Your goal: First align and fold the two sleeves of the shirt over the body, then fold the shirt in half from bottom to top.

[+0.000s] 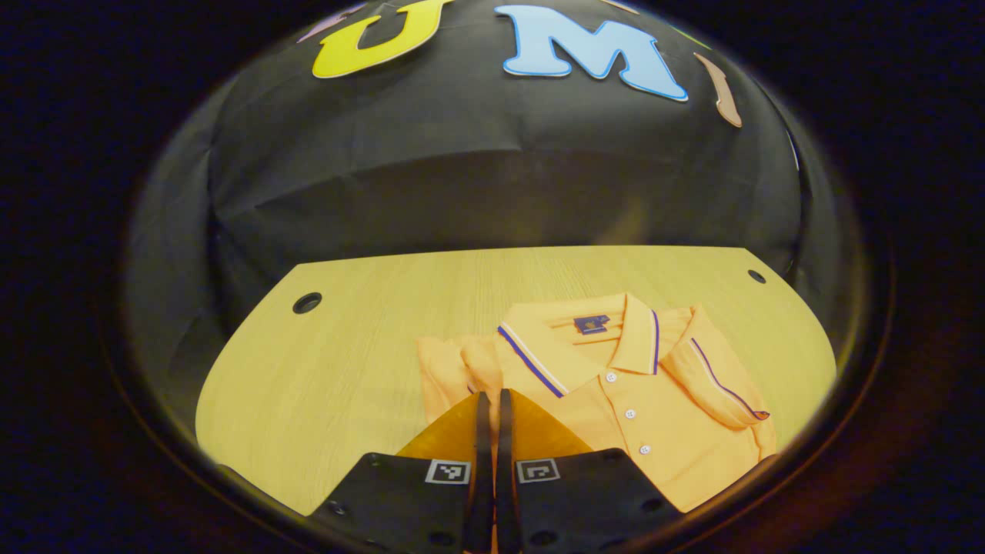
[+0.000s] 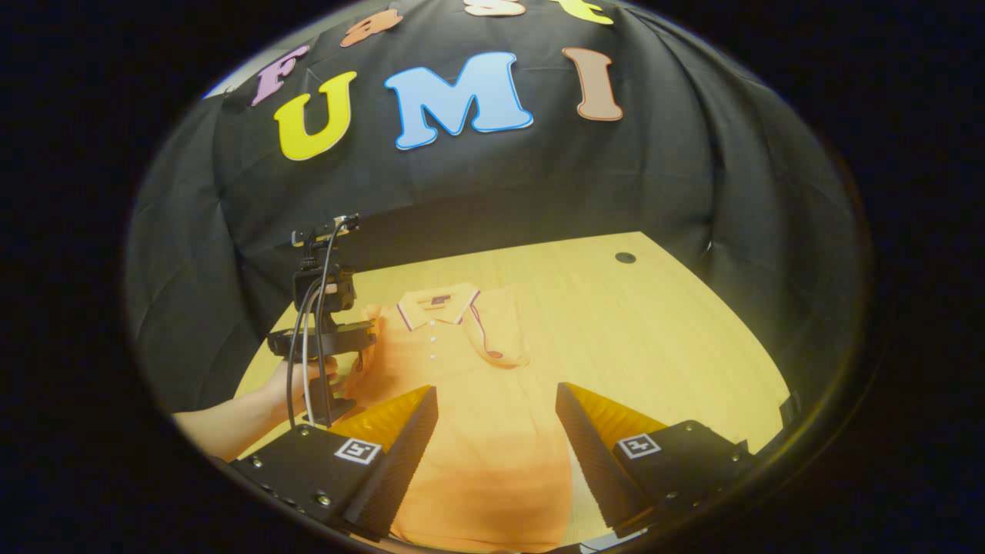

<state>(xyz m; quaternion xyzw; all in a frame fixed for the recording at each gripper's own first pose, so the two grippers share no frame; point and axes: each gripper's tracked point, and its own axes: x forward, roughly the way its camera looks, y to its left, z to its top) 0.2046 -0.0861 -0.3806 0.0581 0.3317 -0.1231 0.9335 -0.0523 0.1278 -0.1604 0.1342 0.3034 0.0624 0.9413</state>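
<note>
An orange polo shirt (image 1: 654,408) lies face up on the wooden table (image 1: 346,385), collar (image 1: 608,338) toward the wall. One sleeve (image 1: 719,381) is folded onto the chest. The other sleeve (image 1: 450,365) is bunched at the fingertips of my left gripper (image 1: 490,398), which looks shut on its fabric. In the right gripper view a hand (image 2: 296,388) holds the left gripper (image 2: 362,342) at the shirt's (image 2: 477,431) left shoulder. My right gripper (image 2: 496,408) hovers open over the shirt's lower body, nothing between its fingers.
The table has round cable holes (image 1: 307,302) (image 1: 756,275) near its far corners, one also seen as a hole (image 2: 625,258) in the right gripper view. Bare wood (image 2: 654,331) lies right of the shirt. The black booth wall rises just behind the table.
</note>
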